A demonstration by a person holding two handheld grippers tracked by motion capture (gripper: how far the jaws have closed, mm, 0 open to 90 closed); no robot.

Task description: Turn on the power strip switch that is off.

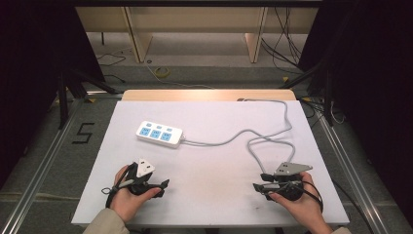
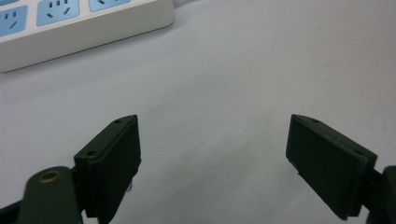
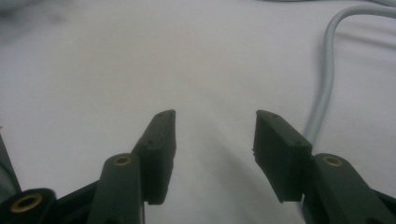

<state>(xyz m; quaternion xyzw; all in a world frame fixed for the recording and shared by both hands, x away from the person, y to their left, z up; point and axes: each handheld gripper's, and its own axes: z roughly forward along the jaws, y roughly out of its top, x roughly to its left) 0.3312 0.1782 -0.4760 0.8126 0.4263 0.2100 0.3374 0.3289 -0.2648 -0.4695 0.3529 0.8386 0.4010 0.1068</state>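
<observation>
High view: both tongs, left [image 1: 164,184] and right [image 1: 256,187], rest open and empty on the tabletop [image 1: 214,161], so reaching for the strip [image 1: 159,134] or cord [image 1: 263,139] looks next.

Two handheld black claws, pretty chunky. Left claw [image 1: 163,184] topped with a pale grey three-cornered plate dotted with a few dark holes, right claw [image 1: 257,187] with the same kind of plate (a touch darker grey). Black cables looping off the back of each. Up close: flat rectangular black pads [image 2: 116,163] with tiny screw holes, brass-coloured rivets at the arm pivots. Beige sleeves [image 1: 104,223] at the wrists.
</observation>
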